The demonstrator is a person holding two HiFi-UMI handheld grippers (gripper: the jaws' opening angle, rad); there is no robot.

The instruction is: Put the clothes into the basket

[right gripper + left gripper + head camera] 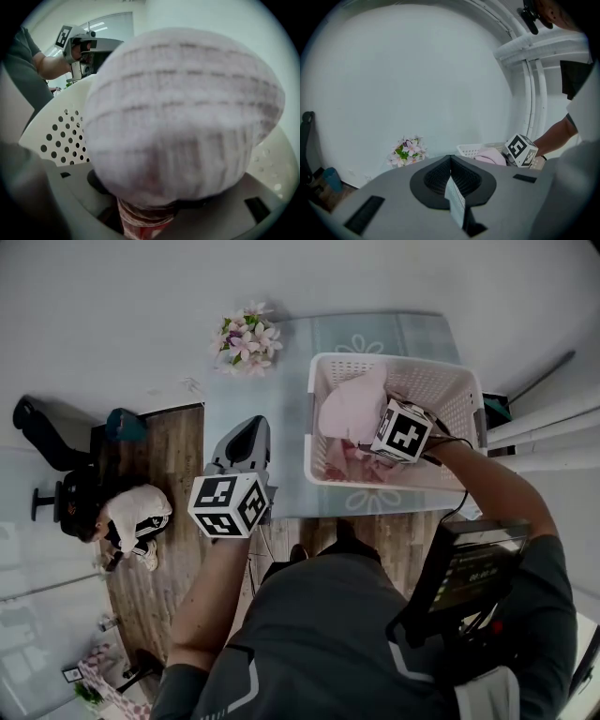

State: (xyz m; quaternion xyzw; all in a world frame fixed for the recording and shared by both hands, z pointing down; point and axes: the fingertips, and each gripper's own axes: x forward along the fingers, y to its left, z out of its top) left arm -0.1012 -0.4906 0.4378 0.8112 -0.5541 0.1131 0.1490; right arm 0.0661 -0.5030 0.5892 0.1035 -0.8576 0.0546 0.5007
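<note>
A white perforated basket [394, 360] stands on the pale table [286, 409]. My right gripper [367, 427] reaches into it from the right and is shut on a bunched pink garment [352, 407], which stands up above the basket's left half. In the right gripper view the pink garment [183, 112] bulges over the jaws and hides them, a red patterned cloth [145, 222] shows beneath it, and the basket wall [61, 136] lies behind. My left gripper [253, 426] hovers at the table's front left, left of the basket, its jaws together with no garment in them [451, 161].
More pink clothes [352, 467] lie in the basket's bottom. A bunch of pink flowers [247, 338] sits at the table's far left corner. A person [122, 517] crouches on the wooden floor to the left. White wall and door frame lie behind.
</note>
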